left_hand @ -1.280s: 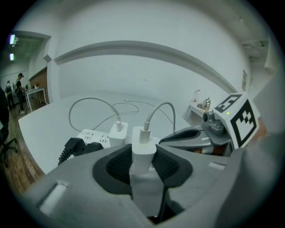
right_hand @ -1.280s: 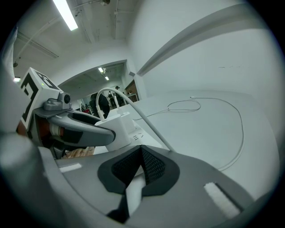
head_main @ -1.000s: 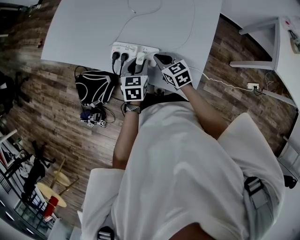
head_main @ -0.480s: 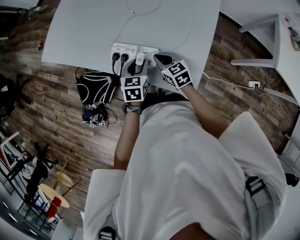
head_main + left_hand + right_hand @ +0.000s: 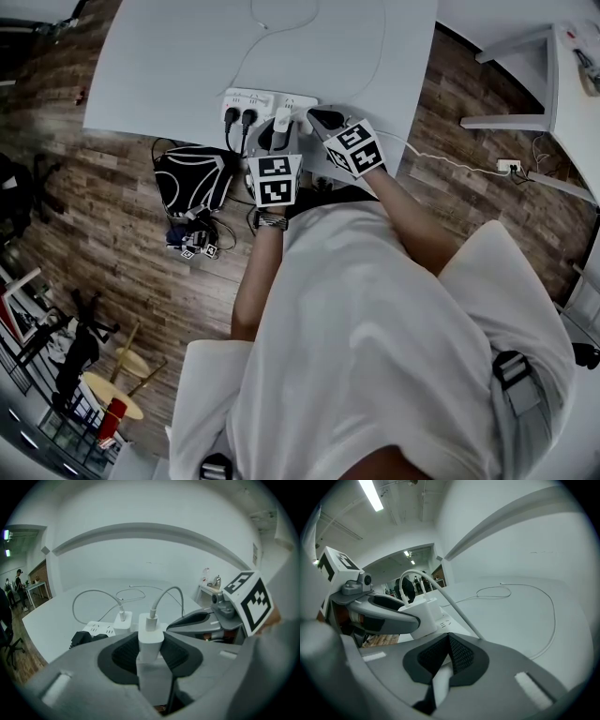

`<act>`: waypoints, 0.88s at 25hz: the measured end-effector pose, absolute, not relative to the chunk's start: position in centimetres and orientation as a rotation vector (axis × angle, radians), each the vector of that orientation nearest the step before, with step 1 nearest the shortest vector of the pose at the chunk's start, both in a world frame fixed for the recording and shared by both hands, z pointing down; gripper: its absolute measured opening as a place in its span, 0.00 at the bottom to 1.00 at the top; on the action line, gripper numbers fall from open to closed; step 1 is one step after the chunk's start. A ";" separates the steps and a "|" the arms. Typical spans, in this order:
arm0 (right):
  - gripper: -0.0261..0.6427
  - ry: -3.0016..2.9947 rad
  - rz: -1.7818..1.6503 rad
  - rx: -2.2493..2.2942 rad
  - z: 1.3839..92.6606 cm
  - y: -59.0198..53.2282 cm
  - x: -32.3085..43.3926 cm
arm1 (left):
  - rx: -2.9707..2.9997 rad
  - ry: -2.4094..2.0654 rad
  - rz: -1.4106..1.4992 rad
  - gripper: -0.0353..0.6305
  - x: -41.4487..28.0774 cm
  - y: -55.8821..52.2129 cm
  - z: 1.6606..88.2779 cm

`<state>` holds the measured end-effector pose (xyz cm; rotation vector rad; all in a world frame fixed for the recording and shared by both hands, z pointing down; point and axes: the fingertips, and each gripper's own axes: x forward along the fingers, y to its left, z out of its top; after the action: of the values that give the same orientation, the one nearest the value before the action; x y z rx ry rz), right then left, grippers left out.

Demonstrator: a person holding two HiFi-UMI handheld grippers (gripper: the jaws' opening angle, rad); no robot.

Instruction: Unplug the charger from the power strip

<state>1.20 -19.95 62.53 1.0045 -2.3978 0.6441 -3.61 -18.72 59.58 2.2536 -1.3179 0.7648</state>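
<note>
A white power strip [image 5: 267, 99] lies near the front edge of the white table [image 5: 169, 56]. My left gripper [image 5: 281, 129] is shut on a white charger [image 5: 150, 632], which stands upright between the dark pads with its white cable [image 5: 164, 597] arching up from its top. The right gripper view shows this charger [image 5: 423, 615] sitting on the strip. A second white charger [image 5: 123, 620] and two black plugs [image 5: 239, 117] sit further left on the strip. My right gripper [image 5: 317, 117] is at the strip's right end, and its pads [image 5: 457, 654] meet at the tips.
White cables [image 5: 375, 56] loop across the table behind the strip. A black bag [image 5: 192, 178] and small gear lie on the wooden floor left of me. Another white desk [image 5: 572, 84] stands at the right, with a floor socket [image 5: 507, 169] and its cord nearby.
The left gripper's marker cube has rolled slightly. Both grippers stay in place at the strip, and the charger remains between the left jaws.
</note>
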 end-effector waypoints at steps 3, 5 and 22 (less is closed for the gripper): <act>0.04 -2.397 0.645 1.007 62.5 -20.0 1.2 | 2.249 -1.319 0.762 0.27 -3.6 -18.7 59.6; 0.04 -2.396 0.648 1.008 62.5 -20.0 1.2 | 2.251 -1.325 0.773 0.27 -3.6 -18.7 59.5; 0.04 -2.398 0.646 1.001 62.4 -19.9 1.2 | 2.238 -1.350 0.764 0.27 -3.7 -18.2 59.5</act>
<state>1.18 -19.87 62.40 1.0013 -2.3980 0.6461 -3.71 -18.23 59.47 2.2377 -1.3502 0.7642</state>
